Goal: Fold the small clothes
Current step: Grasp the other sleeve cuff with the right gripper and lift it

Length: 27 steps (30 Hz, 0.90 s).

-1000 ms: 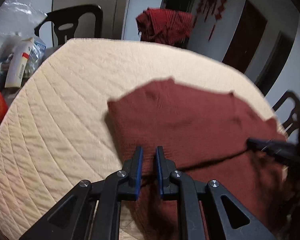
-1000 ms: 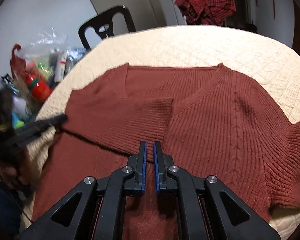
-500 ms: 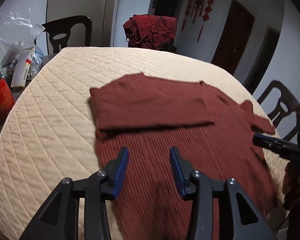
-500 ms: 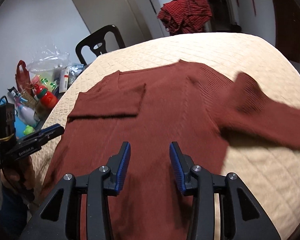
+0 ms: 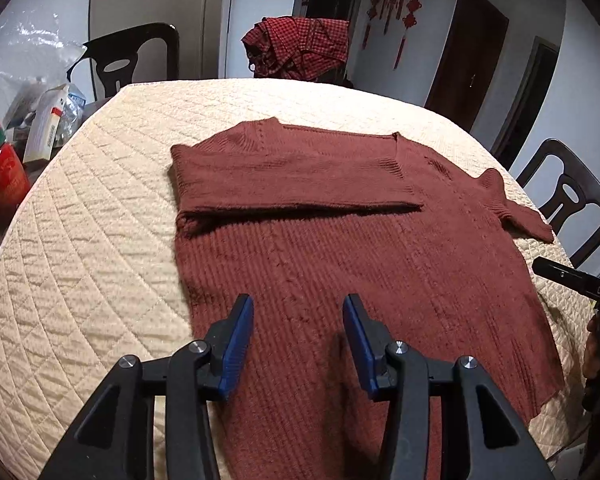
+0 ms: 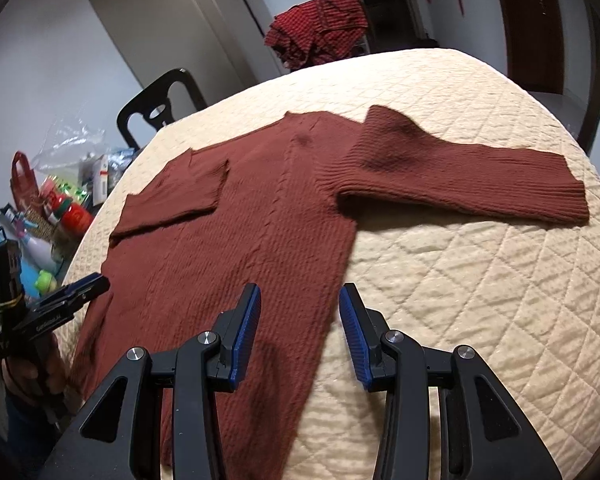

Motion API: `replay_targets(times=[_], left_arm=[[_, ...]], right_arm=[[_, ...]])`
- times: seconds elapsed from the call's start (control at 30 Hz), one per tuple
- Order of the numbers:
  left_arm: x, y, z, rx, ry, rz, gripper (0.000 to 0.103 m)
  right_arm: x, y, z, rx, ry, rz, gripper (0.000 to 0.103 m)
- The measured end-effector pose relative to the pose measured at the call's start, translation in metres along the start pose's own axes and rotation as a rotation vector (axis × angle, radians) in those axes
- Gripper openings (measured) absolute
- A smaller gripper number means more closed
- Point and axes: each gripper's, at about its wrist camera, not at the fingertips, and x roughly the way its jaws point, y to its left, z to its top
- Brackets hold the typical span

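- Left wrist view: rust-brown ribbed knit sweater (image 5: 340, 240) lies flat on the round cream quilted desk (image 5: 80, 260), 1 sleeve folded across its chest. Left gripper (image 5: 298, 320) hovers over the hem; jaws apart and opening, nothing between them.
- Right wrist view: right gripper (image 6: 300, 312) over the sweater's side edge, jaws apart, empty. Other sleeve (image 6: 460, 176) extends onto the desk.

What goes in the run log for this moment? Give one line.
left claw: opening, empty | right claw: open, empty | sweater: flat, one sleeve folded in, other sleeve out
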Motion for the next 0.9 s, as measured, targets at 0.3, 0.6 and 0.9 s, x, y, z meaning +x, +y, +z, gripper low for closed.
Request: replay_targets(times=[0.3, 0.6, 0.9], left_arm=[[0.007, -0.013, 0.013, 0.025, -0.018, -0.002, 0.055], [0.023, -0.008, 0.008, 0.01, 0.024, 0.015, 0.055], [0.025, -0.012, 0.004, 0.025, 0.018, 0.023, 0.061]], right_arm=[[-0.019, -0.064, 0.012, 0.233, -0.085, -0.116, 0.042], [-0.031, -0.128, 0.02, 0.485, -0.136, -0.196, 0.042], [-0.025, -0.148, 0.037, 0.573, -0.211, -0.215, 0.042]])
